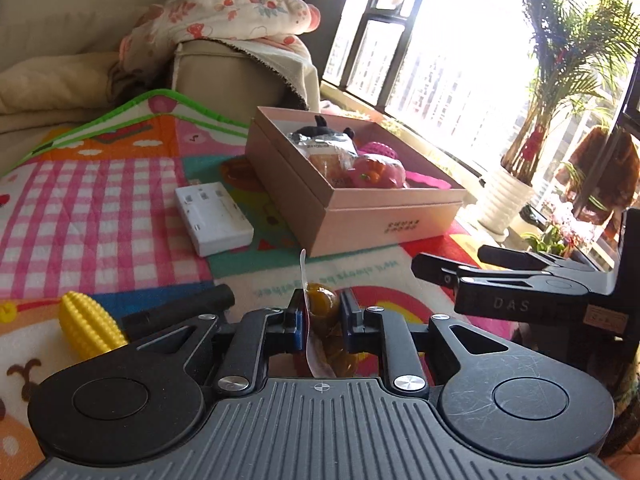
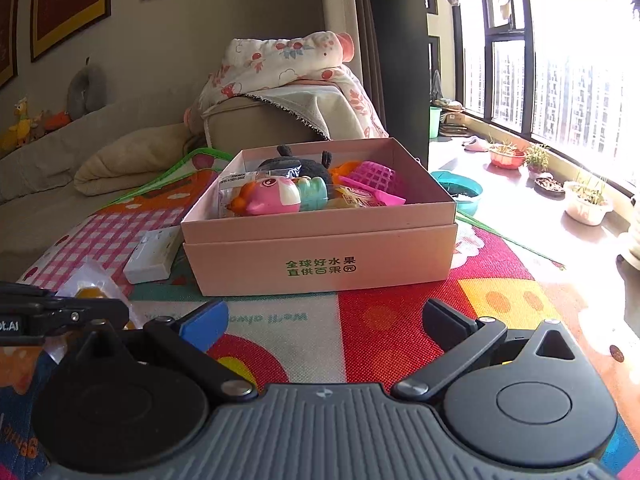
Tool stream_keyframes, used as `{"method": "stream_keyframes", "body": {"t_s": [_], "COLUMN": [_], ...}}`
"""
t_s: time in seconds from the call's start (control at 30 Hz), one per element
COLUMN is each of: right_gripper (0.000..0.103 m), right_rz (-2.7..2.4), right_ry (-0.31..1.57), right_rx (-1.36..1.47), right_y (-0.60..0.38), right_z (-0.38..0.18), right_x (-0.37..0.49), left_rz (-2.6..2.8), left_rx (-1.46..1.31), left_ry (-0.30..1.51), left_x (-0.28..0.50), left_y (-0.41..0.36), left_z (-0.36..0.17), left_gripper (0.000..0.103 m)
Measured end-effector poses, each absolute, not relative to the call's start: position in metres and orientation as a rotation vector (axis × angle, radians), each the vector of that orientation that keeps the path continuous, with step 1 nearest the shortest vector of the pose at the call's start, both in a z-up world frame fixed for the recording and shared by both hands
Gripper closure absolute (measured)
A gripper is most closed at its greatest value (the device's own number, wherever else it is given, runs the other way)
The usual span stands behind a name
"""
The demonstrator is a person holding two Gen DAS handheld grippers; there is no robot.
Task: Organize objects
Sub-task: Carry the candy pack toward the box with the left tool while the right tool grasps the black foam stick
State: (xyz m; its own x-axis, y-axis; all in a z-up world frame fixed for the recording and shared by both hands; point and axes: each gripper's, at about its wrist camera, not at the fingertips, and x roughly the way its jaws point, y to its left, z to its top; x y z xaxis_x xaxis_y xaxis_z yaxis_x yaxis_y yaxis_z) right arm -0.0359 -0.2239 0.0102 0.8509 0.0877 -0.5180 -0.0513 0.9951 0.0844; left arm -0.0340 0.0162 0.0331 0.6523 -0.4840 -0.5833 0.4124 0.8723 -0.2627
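Observation:
My left gripper [image 1: 320, 312] is shut on a clear snack packet with brown-yellow pieces [image 1: 322, 304], held just above the play mat, short of the pink box [image 1: 360, 216]. The box holds a pink toy [image 1: 376, 172], a black plush [image 1: 320, 130], a wrapped snack and a pink mesh item. In the right wrist view the box [image 2: 320, 256] stands straight ahead, with the same toys inside. My right gripper [image 2: 324, 316] is open and empty over the mat. The left gripper and the packet [image 2: 88, 288] show at its left edge.
A white power strip [image 1: 214, 218] lies left of the box. A yellow toy corn [image 1: 90, 324] and a black handle [image 1: 180, 310] lie near left. A sofa with a flowered blanket [image 1: 224, 20] stands behind. Potted plants [image 1: 508, 196] line the window sill at right.

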Motion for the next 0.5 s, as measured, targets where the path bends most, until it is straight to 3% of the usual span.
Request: {"method": "stream_keyframes", "body": {"t_s": [0.5], "right_gripper": [0.000], "right_rz": [0.053], "right_ry": [0.580], "right_rx": [0.062], "right_y": [-0.220], "right_z": [0.008], "right_x": [-0.030], "left_rz": [-0.510], "left_rx": [-0.091], "left_ry": [0.657], "left_x": [-0.058], "left_y": [0.010], "left_z": [0.029], "left_gripper": [0.083]}}
